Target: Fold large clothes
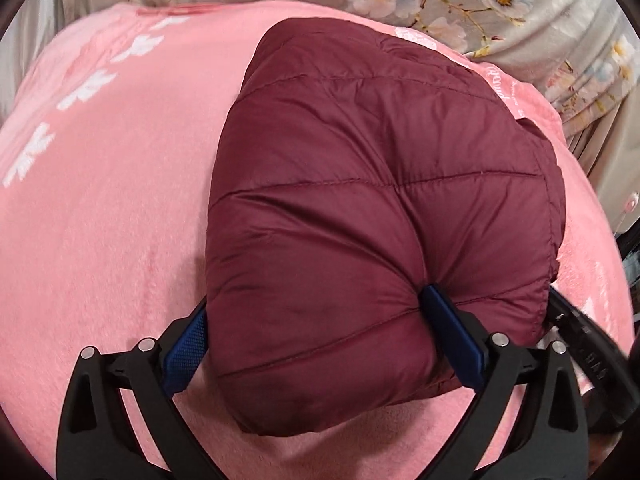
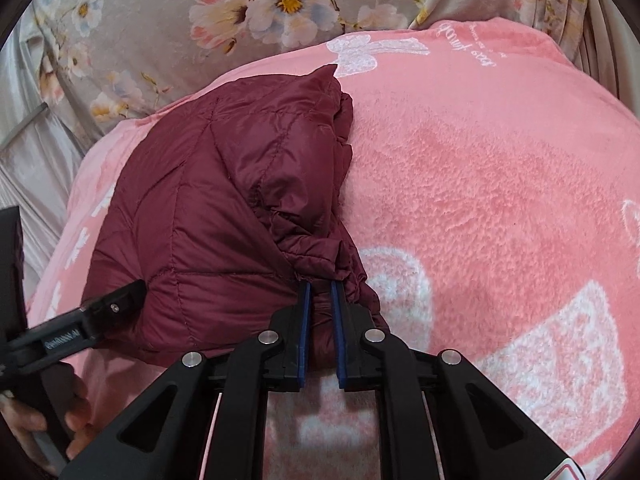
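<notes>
A maroon quilted puffer jacket (image 1: pixel 360 184) lies folded into a plump bundle on a pink fleece blanket (image 1: pixel 100 208). My left gripper (image 1: pixel 316 304) stands wide open around the bundle's near end. Its left pad rests beside the jacket's edge, and its right finger (image 1: pixel 444 320) sinks into a crease of the puffy fabric. In the right wrist view, my right gripper (image 2: pixel 321 286) is nearly closed, pinching a gathered bit of the jacket (image 2: pixel 208 208) at its near right corner. The left gripper's finger (image 2: pixel 112 304) shows at the jacket's left side.
The pink blanket (image 2: pixel 480 184) with white prints covers the bed to the right of the jacket. Grey floral bedding (image 2: pixel 168 28) lies crumpled behind it. A person's hand (image 2: pixel 44 420) holds the left tool at the lower left.
</notes>
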`<act>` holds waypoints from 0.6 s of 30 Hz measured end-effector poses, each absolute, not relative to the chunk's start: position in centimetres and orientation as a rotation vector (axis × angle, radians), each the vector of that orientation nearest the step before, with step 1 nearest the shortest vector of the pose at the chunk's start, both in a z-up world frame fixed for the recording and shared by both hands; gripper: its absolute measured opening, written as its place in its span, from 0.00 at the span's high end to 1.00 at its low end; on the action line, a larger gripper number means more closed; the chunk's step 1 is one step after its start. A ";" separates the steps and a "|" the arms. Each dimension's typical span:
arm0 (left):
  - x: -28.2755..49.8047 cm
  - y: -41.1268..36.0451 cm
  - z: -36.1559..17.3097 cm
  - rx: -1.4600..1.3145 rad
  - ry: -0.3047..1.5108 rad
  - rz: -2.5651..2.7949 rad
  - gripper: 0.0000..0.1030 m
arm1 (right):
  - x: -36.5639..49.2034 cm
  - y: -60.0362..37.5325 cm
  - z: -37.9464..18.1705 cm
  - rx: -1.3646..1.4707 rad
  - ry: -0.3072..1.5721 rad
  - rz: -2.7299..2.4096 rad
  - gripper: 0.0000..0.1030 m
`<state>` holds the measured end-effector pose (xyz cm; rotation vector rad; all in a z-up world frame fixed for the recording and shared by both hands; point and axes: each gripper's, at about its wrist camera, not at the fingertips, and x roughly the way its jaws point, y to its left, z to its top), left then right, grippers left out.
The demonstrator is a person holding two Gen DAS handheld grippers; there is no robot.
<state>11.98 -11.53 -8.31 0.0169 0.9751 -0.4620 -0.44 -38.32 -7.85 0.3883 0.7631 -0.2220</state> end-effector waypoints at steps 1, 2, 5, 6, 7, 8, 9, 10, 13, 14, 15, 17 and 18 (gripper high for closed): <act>11.9 -11.6 -8.3 0.018 0.969 -0.458 0.05 | -0.6 -38.6 -7.8 0.406 0.756 -0.213 0.91; 11.9 -11.5 -8.3 0.014 0.969 -0.459 0.04 | -0.9 -38.5 -7.5 0.413 0.749 -0.214 0.90; 12.2 -11.0 -8.1 -0.012 0.982 -0.477 0.05 | -1.6 -38.0 -5.8 0.400 0.710 -0.213 0.67; 12.3 -10.7 -7.9 -0.028 0.988 -0.483 0.05 | -1.8 -38.0 -4.9 0.397 0.680 -0.212 0.58; 12.4 -10.6 -7.8 -0.038 0.992 -0.485 0.05 | -1.7 -38.1 -4.0 0.399 0.651 -0.215 0.43; 12.4 -10.6 -7.6 -0.040 0.992 -0.487 0.05 | -1.5 -38.4 -3.2 0.407 0.626 -0.212 0.38; 12.4 -10.7 -7.4 -0.036 0.986 -0.489 0.05 | -1.0 -38.6 -2.8 0.415 0.618 -0.208 0.38; 12.5 -10.8 -7.4 -0.032 0.984 -0.489 0.04 | -0.3 -38.8 -2.5 0.423 0.620 -0.205 0.36; 12.7 -10.8 -7.3 -0.042 0.993 -0.492 0.04 | 2.4 -39.6 -3.5 0.463 0.689 -0.191 0.34; 12.7 -10.7 -7.3 -0.049 0.997 -0.495 0.04 | 3.1 -39.8 -4.2 0.481 0.715 -0.183 0.33; 12.9 -10.8 -7.3 -0.055 1.001 -0.497 0.04 | 3.7 -39.8 -4.9 0.511 0.731 -0.171 0.33; 13.0 -10.5 -7.4 -0.066 1.008 -0.504 0.04 | 3.9 -39.9 -5.8 0.553 0.731 -0.156 0.32; 13.0 -10.6 -7.4 -0.069 1.010 -0.507 0.04 | 3.9 -40.1 -6.2 0.578 0.729 -0.148 0.32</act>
